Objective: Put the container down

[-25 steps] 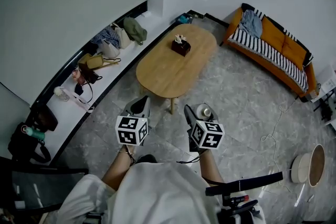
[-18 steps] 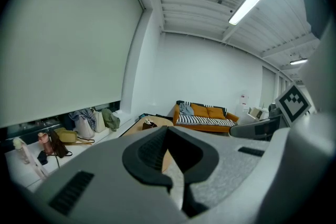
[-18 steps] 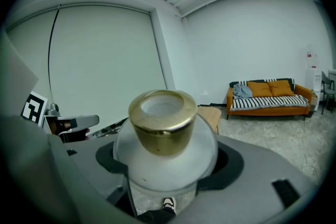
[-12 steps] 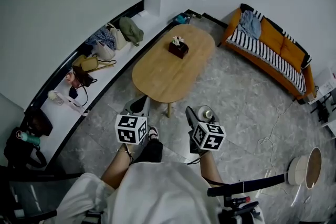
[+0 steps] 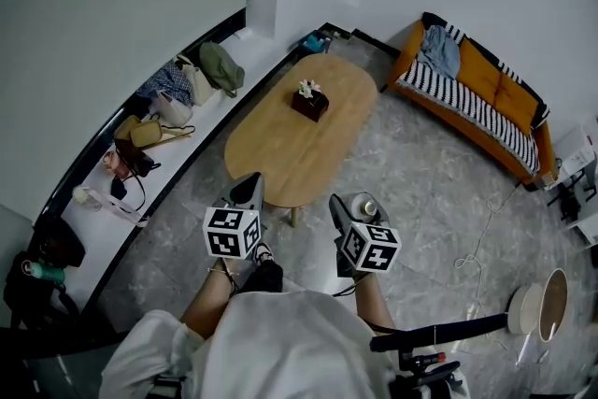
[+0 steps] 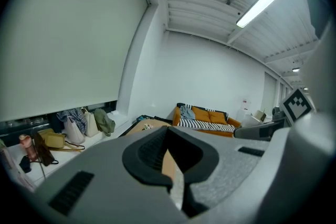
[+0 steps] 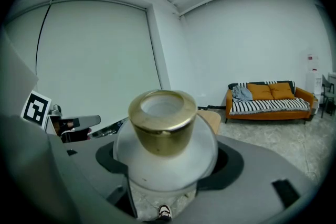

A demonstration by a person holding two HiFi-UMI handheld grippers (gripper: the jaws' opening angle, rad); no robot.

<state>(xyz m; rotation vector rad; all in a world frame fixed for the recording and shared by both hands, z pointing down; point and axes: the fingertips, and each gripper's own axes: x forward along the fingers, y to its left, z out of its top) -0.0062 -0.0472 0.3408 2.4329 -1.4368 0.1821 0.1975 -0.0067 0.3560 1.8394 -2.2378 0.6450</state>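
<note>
The container is a round frosted white jar with a gold neck. It sits between the jaws of my right gripper, which is shut on it. In the head view the container shows at the tip of the right gripper, held in the air over the grey floor, just short of the oval wooden table. My left gripper hangs beside it at the same height. The left gripper has its dark pads together and holds nothing.
A dark tissue box stands on the table's far half. An orange striped sofa lines the far right wall. Several bags lie on the left ledge. A cable and a round basket are on the floor at right.
The person has walked forward, so the table's near end now lies closer under the grippers. Both grippers keep the same pose, and the right one still holds the container.
</note>
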